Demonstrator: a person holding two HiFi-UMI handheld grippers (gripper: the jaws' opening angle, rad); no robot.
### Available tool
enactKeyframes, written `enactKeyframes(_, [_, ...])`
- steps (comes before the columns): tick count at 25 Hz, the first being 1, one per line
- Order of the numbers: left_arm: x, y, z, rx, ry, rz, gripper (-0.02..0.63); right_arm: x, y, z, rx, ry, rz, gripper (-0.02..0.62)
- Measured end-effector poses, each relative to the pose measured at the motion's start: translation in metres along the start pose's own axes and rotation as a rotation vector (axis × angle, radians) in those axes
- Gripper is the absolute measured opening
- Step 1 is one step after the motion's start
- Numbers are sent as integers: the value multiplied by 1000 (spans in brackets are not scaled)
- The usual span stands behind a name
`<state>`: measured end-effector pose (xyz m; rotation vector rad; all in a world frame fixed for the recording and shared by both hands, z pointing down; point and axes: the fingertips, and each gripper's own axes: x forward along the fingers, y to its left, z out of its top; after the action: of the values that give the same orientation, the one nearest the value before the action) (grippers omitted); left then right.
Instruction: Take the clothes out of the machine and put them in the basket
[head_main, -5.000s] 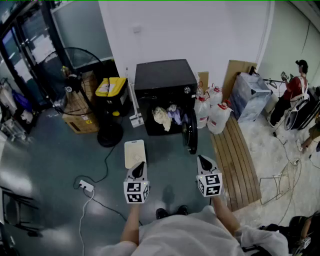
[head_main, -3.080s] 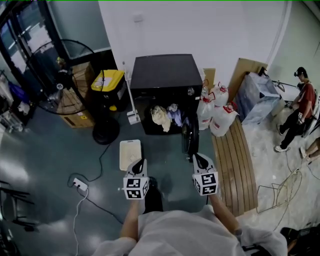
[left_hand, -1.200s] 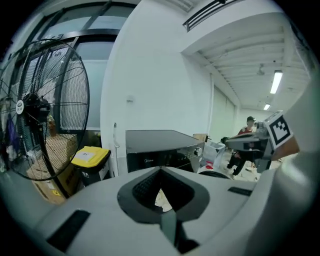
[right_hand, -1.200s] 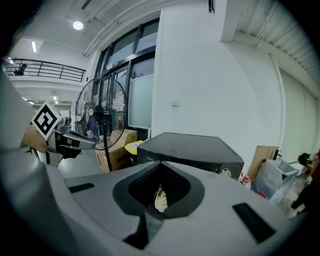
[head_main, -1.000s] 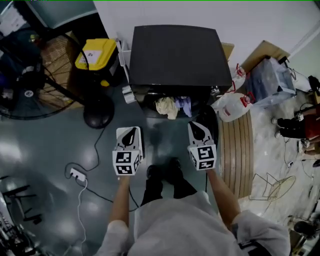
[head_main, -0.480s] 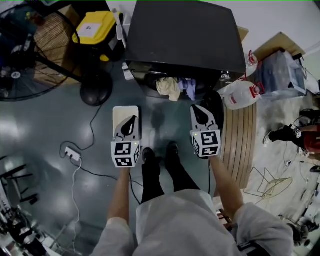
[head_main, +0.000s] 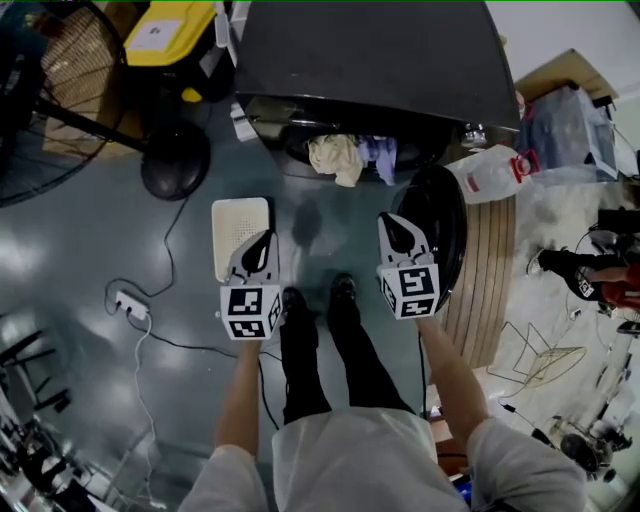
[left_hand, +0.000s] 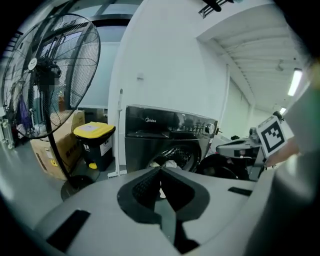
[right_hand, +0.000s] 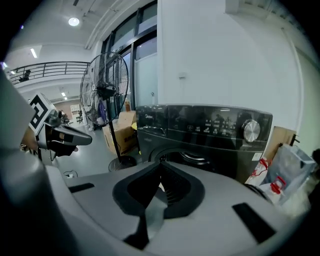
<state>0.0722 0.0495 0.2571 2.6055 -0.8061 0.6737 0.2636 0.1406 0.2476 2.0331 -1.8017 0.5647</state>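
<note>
A black front-loading machine (head_main: 370, 50) stands at the top of the head view, its round door (head_main: 437, 230) swung open to the right. A cream cloth (head_main: 335, 157) and a purple cloth (head_main: 380, 152) hang out of the drum mouth. The white basket (head_main: 238, 222) lies on the floor, left of the door. My left gripper (head_main: 266, 240) is shut and empty over the basket's near right corner. My right gripper (head_main: 387, 222) is shut and empty beside the door. Both point at the machine (left_hand: 170, 135) (right_hand: 210, 130), short of the clothes (left_hand: 167, 162).
A standing fan's base (head_main: 175, 160) and a yellow-lidded bin (head_main: 170, 25) are left of the machine. A power strip (head_main: 130, 305) with its cable lies on the floor at left. White jugs (head_main: 490, 175) and a wooden slatted board (head_main: 490, 270) are on the right. The person's feet are between the grippers.
The view has closed in on the machine, which now looks larger. Both grippers have sunk toward the floor, still shut and side by side.
</note>
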Motion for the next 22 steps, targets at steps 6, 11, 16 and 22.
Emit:
enactKeyframes(6, [23,6,-49,-17,29,-11,19,32,6,-52,42,37,-15,25])
enactKeyframes(11, [42,12,-86,-42,38,-7,20,53,11,-94,35,65,-3,25])
enactKeyframes(16, [63,16,-115,-52,39,-3,19,69,9,-131,21,89,4,25])
enactKeyframes(22, [79,18,-147,-53,39,-9,20,80,11,-166,22,96,5,25])
